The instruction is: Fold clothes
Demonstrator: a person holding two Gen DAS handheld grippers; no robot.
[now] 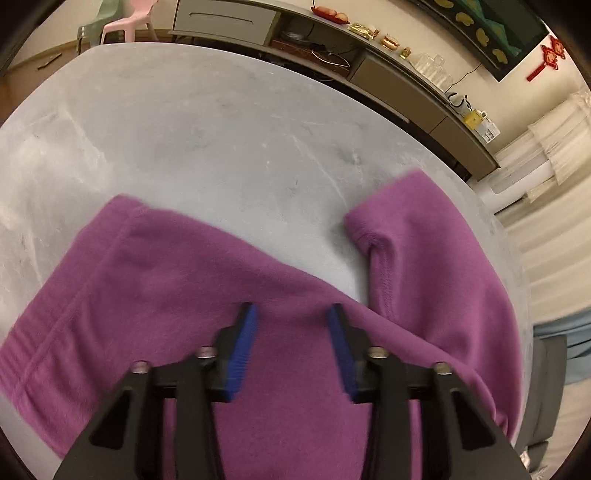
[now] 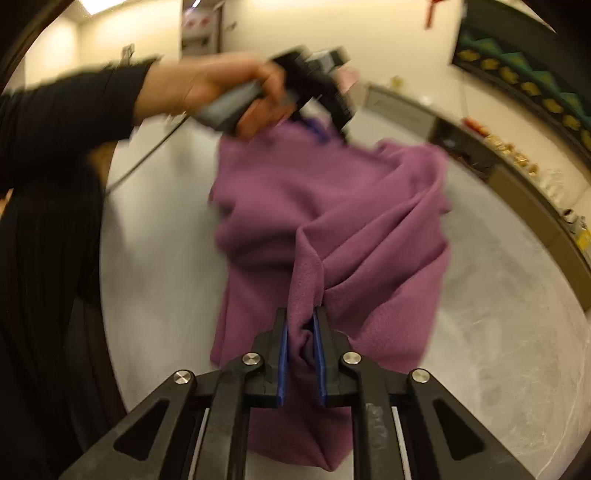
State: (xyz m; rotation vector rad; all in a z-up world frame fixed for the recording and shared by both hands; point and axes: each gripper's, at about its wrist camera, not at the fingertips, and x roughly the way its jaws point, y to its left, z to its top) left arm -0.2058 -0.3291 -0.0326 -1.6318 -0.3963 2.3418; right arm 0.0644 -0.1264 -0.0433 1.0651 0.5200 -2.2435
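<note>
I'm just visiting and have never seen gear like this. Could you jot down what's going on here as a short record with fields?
garment: purple fleece garment, bunched, partly lying on the table
surface: grey marbled table
left gripper: jaws apart above the fleece, nothing pinched between them
right gripper: jaws closed on a gathered fold of the fleece
person: hand in a black sleeve holding the left gripper's handle
background: long sideboard with small items, pink plastic chair
image quality: motion blur in the right wrist view

Two close fisheye wrist views down over one shared purple garment point(image 1: 155, 295) and grey table point(image 1: 207, 122).
</note>
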